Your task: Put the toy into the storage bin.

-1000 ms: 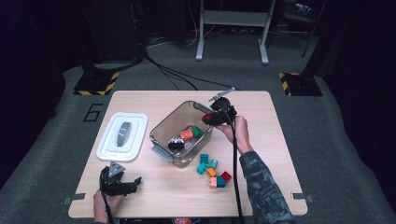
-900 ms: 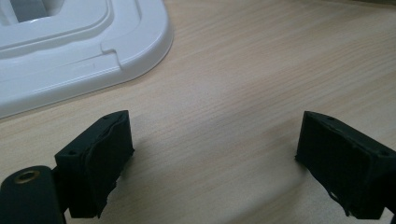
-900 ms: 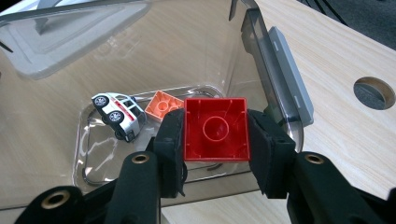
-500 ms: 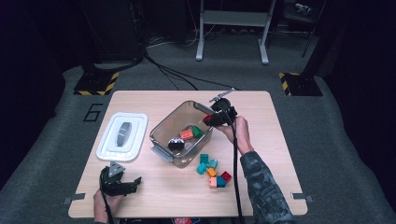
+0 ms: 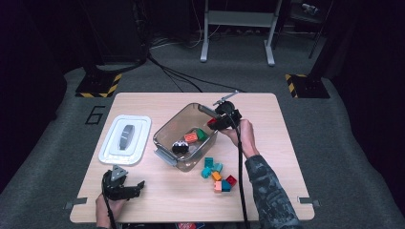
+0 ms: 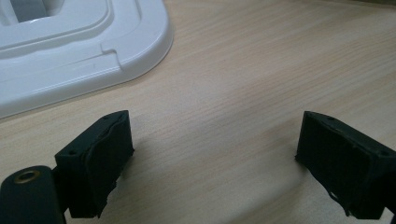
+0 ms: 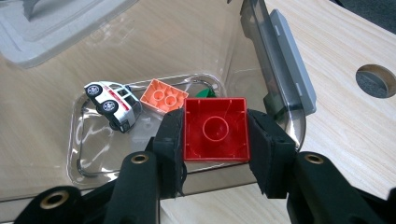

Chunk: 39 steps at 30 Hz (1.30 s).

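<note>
While I am holding the red block [image 7: 215, 129] between the pads of my right gripper [image 7: 215, 140], its hollow underside is facing the camera, so its studded top is hidden from me. The jaws are closed onto its two opposite sides, and the block is hanging over the rim of the clear bin [image 7: 261, 56], just above the open inside. In the high view the block is only peeking out as a small red patch [image 5: 211, 121] under the right gripper [image 5: 218, 122], with my right hand [image 5: 244, 136] behind it.

Down in the bin I am seeing a white toy car [image 7: 113, 105] lying on its side, an orange block [image 7: 164, 96] beside it, and a green piece [image 7: 205, 93] that is mostly covered by the red block, so I cannot tell its shape. The bin's near wall is blurring what lies behind it.

On the worktop [image 5: 267, 124], near the bin, a small heap of loose blocks [image 5: 218, 174] is lying; they are teal, orange, pink and red, but too small to count surely.

My left gripper [image 6: 212, 158] is resting near the worktop's front edge [image 5: 120, 185], well apart from the bin, its jaws standing wide open with only bare wood between them. The white lid [image 6: 84, 42] is lying just beyond it, cut off by the frame's edge.
</note>
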Tool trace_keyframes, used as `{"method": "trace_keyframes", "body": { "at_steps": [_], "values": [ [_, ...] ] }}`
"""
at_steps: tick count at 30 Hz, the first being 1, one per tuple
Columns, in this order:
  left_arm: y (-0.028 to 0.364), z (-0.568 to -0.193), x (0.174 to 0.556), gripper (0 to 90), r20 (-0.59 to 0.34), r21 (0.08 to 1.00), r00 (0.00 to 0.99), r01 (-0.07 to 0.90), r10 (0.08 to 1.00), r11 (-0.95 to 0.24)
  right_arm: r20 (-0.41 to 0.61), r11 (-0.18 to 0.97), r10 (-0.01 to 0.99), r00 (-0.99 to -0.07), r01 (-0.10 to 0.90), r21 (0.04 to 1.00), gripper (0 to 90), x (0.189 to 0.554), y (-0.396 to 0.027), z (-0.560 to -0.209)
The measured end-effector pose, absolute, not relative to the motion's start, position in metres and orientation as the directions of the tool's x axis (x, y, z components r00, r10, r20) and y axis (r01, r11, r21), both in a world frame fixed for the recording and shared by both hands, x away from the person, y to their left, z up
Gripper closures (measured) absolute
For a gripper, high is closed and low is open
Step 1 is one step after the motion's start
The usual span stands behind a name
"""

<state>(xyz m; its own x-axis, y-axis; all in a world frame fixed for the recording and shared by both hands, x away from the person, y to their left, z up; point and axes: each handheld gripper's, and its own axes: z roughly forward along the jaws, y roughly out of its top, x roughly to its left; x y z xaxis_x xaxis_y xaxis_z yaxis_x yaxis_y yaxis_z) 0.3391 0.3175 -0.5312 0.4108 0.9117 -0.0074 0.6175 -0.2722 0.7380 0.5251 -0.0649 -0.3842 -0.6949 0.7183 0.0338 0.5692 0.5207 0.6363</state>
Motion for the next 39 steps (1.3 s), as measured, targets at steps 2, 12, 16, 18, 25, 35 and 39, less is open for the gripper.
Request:
{"method": "trace_keyframes", "body": {
  "at_steps": [2, 12, 16, 18, 25, 35, 39],
  "values": [
    [0.318, -0.531, 0.339, 10.4, -0.007, 0.738, 0.411, 0.617, 0.912, -0.272, 0.032, 0.522, 0.719, -0.694, 0.570, 0.635, 58.8, 0.525, -0.064, -0.384],
    [0.318, -0.531, 0.339, 10.4, 0.002, 0.737, 0.415, 0.614, 0.910, -0.282, 0.034, 0.527, 0.718, -0.695, 0.575, 0.626, 58.5, 0.526, -0.063, -0.384],
    [0.318, -0.531, 0.339, 10.4, 0.002, 0.737, 0.415, 0.614, 0.910, -0.281, 0.039, 0.524, 0.718, -0.695, 0.577, 0.626, 57.9, 0.525, -0.064, -0.384],
    [0.318, -0.531, 0.339, 10.4, 0.001, 0.736, 0.415, 0.616, 0.910, -0.281, 0.042, 0.520, 0.719, -0.693, 0.578, 0.630, 57.5, 0.524, -0.065, -0.383],
    [0.318, -0.531, 0.339, 10.4, 0.000, 0.736, 0.415, 0.616, 0.910, -0.281, 0.046, 0.501, 0.727, -0.686, 0.575, 0.647, 47.6, 0.517, -0.072, -0.377],
    [0.318, -0.531, 0.339, 10.4, 0.001, 0.737, 0.414, 0.614, 0.910, -0.281, 0.073, 0.447, 0.735, -0.674, 0.563, 0.695, 21.6, 0.480, -0.105, -0.380],
    [0.318, -0.531, 0.339, 10.4, 0.001, 0.737, 0.414, 0.614, 0.910, -0.280, 0.080, 0.460, 0.730, -0.679, 0.574, 0.677, 14.9, 0.465, -0.116, -0.396]
  ]
}}
